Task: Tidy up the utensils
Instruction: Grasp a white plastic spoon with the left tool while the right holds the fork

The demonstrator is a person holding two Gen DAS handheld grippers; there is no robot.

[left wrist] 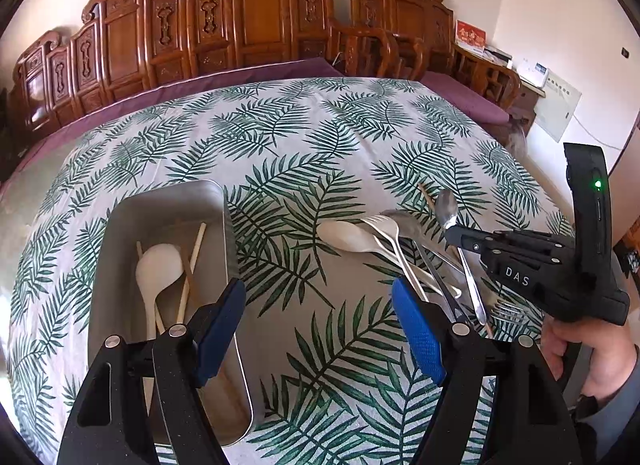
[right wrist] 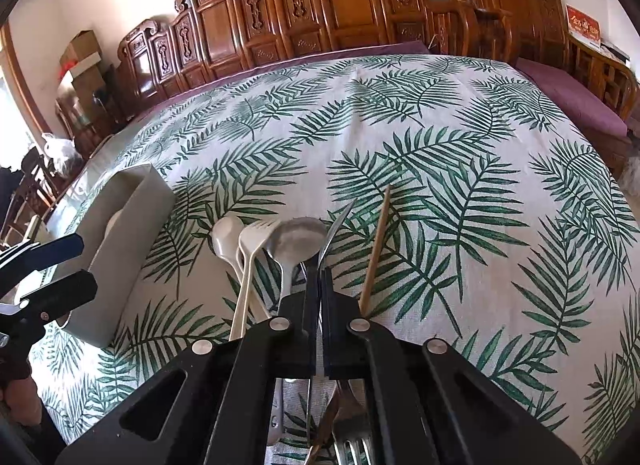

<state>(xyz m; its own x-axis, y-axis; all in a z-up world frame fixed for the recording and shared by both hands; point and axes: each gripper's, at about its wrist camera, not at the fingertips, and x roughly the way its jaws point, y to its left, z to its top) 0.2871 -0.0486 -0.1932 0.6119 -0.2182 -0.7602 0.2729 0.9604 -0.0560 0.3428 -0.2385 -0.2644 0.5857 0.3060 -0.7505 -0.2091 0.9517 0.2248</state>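
While carved wooden benches [left wrist: 256,21] line the wall behind, a table under a palm-leaf tablecloth [left wrist: 320,137] fills both wrist views, its near edge cut off by the gripper bodies. On the cloth's left side sits a grey rectangular tray [left wrist: 236,249], already holding a white serving spoon [left wrist: 154,269] and wooden chopsticks [left wrist: 192,265]; the tray's near end is hidden behind the left gripper [left wrist: 320,325]. To the right of the tray, well apart from it, a loose pile of utensils lies fanned across the cloth: a white plastic spoon [left wrist: 344,237], a white plastic fork [left wrist: 386,225], a large metal spoon [right wrist: 296,241] and a single wooden chopstick [right wrist: 376,249]. Their handles overlap, and the lower ends vanish beneath the right gripper [right wrist: 320,285], so the count is hard to make out. The left gripper hangs above bare cloth between the tray and the pile, its blue-padded jaws wide apart and nothing between them. The right gripper, gripped by a person's hand [left wrist: 580,361], has its jaws pressed together on the thin handle of a small metal spoon [left wrist: 448,211], whose bowl juts out beyond the tips, over the pile's right side. A metal fork [left wrist: 508,311] lies just below that gripper, partly hidden.
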